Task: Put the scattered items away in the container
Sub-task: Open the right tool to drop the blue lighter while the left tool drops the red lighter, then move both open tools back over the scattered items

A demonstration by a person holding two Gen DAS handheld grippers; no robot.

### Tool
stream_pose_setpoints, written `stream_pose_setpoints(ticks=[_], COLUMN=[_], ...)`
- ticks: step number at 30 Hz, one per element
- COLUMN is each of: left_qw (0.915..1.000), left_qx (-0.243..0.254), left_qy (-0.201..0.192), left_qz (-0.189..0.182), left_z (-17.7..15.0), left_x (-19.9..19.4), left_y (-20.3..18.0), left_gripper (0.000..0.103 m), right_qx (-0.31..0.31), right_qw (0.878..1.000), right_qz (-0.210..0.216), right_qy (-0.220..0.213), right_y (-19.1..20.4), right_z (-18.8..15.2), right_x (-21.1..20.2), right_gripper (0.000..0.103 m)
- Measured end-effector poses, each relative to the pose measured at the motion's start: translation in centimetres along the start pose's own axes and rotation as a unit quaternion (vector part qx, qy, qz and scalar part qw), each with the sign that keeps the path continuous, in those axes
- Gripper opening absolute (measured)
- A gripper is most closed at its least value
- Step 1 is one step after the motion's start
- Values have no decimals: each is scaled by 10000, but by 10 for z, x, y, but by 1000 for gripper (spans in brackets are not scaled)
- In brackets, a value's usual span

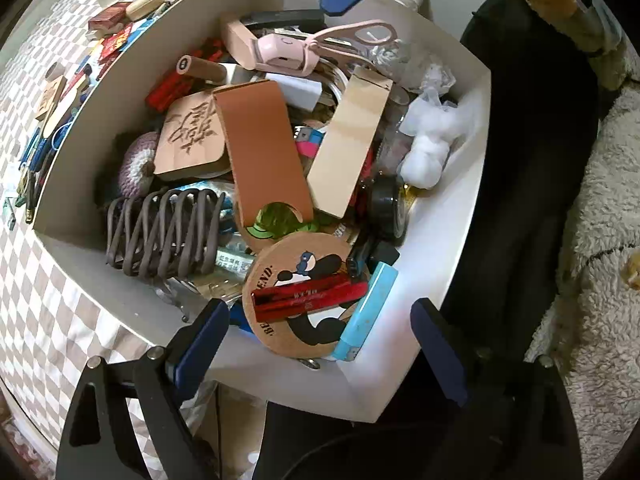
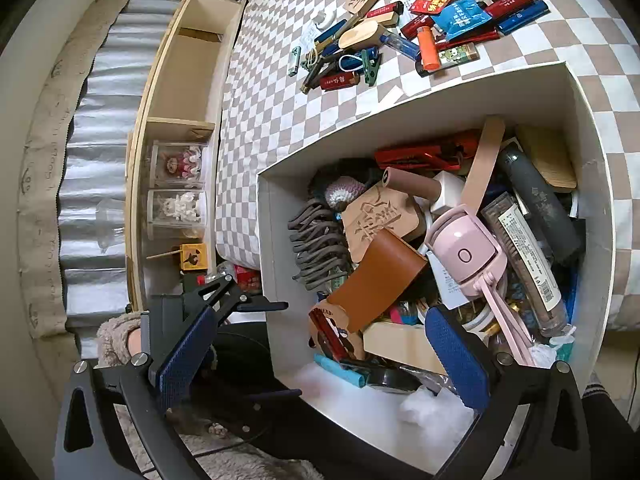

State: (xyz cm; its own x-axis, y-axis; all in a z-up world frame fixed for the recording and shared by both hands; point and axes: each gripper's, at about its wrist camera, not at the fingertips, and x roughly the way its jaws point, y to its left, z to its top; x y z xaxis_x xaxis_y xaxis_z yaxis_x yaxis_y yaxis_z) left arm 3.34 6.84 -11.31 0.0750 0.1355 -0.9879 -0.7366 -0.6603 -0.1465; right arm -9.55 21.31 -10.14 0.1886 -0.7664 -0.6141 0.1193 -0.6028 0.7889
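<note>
**A:** Left camera first. What's going on by the white box [image 1: 448, 240]?

**B:** The left gripper [image 1: 320, 344] hangs over the box's near corner, fingers spread wide, nothing between them. Just past them, inside the box, lies a round cork coaster [image 1: 304, 300] with a red lighter [image 1: 312, 294] across it. A light-blue tube [image 1: 366, 312] leans beside the coaster against the box wall.

**A:** And deeper in?

**B:** A grey hair claw [image 1: 164, 232], a brown leather strip [image 1: 264, 152], a carved wooden tag [image 1: 192, 136], all piled inside. Beyond the box's far wall, loose bits [image 1: 116, 24] lie on the checkered cloth [image 1: 40, 300].

**A:** Now the right camera.

**B:** The right gripper [image 2: 320, 356] is wide open too, holding nothing. One finger sits outside the box [image 2: 592, 184], the other over its contents. A pink handheld fan [image 2: 466, 256] lies on the heap inside.

**A:** What's outside the box?

**B:** An orange lighter [image 2: 428, 50], a blue packet [image 2: 460, 16] and clips are scattered on the cloth beyond the box's far wall.
</note>
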Motion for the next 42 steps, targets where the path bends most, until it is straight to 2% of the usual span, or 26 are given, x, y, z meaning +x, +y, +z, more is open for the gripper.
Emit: stream_pose_setpoints(ticks=[11, 18, 21, 25, 33, 37, 42], left_qw=[9991, 9924, 9873, 9751, 9559, 9452, 9373], left_qx=[-204, -649, -848, -1160, -1587, -1847, -2050], left_qy=[-364, -1048, -1330, -1783, -2358, -2585, -2716], left_qz=[44, 38, 193, 619, 736, 747, 759], left_z=[6, 22, 29, 34, 42, 45, 46], left_x=[-10, -30, -38, -47, -55, -54, -59], left_y=[8, 24, 33, 45, 66, 77, 86], left_gripper=[93, 93, 93, 93, 93, 93, 93], right_qx=[1, -72, -105, -233, -1005, -1393, -2159], right_qw=[10000, 9999, 9998, 9993, 9908, 9823, 9595], right_qz=[4, 16, 6, -75, -757, -1028, -1560], right_qy=[7, -121, -176, -278, -508, -709, -921], right_y=[0, 3, 4, 6, 18, 23, 36], right_z=[0, 3, 6, 9, 14, 14, 13], right_x=[0, -5, -8, -13, -19, -24, -26], right_gripper=[103, 103, 103, 103, 103, 103, 103])
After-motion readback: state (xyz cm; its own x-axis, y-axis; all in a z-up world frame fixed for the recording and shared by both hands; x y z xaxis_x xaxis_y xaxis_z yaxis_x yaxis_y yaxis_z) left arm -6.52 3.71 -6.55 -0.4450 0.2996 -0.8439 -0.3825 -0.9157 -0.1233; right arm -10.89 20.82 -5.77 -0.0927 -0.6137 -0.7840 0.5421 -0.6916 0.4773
